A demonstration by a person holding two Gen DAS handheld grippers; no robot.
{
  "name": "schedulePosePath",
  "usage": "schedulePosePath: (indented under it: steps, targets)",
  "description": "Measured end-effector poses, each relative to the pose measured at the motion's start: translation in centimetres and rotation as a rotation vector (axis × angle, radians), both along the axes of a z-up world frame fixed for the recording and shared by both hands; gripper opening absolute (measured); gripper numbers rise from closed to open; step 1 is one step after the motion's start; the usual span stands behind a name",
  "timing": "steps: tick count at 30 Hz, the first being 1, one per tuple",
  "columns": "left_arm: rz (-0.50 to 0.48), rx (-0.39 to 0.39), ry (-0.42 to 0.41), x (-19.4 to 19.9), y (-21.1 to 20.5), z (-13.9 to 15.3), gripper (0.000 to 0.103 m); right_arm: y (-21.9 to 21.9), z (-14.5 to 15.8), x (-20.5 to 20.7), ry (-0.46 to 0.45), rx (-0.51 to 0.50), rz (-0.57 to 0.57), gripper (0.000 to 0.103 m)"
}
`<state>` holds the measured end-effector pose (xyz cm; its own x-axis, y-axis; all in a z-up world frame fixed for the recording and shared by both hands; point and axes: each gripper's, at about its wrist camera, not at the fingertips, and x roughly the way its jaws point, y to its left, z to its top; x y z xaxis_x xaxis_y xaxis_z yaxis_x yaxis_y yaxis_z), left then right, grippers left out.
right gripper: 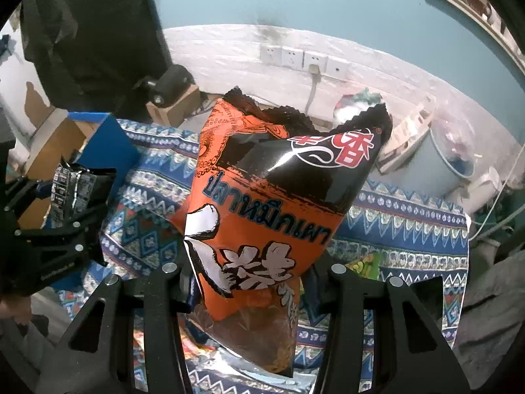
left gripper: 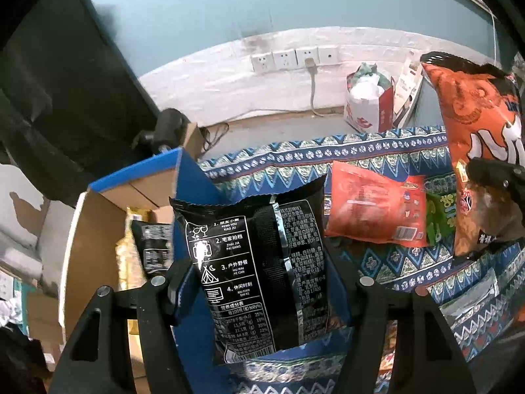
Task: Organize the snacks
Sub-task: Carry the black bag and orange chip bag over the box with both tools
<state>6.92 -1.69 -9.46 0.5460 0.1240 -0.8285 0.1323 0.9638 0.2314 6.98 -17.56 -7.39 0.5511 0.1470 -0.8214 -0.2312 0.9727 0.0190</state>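
Note:
My left gripper (left gripper: 259,282) is shut on a black snack bag with white print (left gripper: 259,239) and holds it upright, above the edge of a blue cardboard box (left gripper: 98,229). Inside the box lie another black bag (left gripper: 152,249) and a yellow packet (left gripper: 126,256). My right gripper (right gripper: 252,285) is shut on a large orange-and-black snack bag (right gripper: 279,197), lifted over the patterned cloth (right gripper: 393,229). In the left wrist view this orange bag (left gripper: 472,115) hangs at the right. The right wrist view shows the left gripper (right gripper: 65,203) with its black bag (right gripper: 75,187) at the left.
On the patterned cloth (left gripper: 361,151) lie a small orange packet (left gripper: 374,207), a green packet (left gripper: 439,216) and a silvery packet (left gripper: 469,302). Behind the table are wall sockets (left gripper: 288,59), a stuffed white-and-red bag (left gripper: 367,105) on the floor and a grey bin (right gripper: 436,164).

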Motion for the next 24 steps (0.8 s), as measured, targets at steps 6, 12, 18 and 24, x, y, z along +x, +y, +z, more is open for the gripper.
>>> schedulePosePath:
  steps: [6,12,18,24]
  targets:
    - [-0.013,0.019,-0.042,-1.2,0.9,1.5,0.068,1.7,1.6,-0.9,-0.030,0.001,0.033,0.048]
    - [-0.017,0.021,-0.074,-2.2,1.9,2.9,0.068,3.3,2.7,-1.3,-0.053,0.013,0.071,0.048]
    - [0.002,0.007,-0.100,-3.0,3.8,4.1,0.068,5.3,3.2,-0.7,-0.060,0.021,0.110,0.048]
    - [0.043,0.024,-0.116,-3.3,5.9,4.4,0.068,7.8,3.4,-0.2,-0.061,0.028,0.147,0.048]
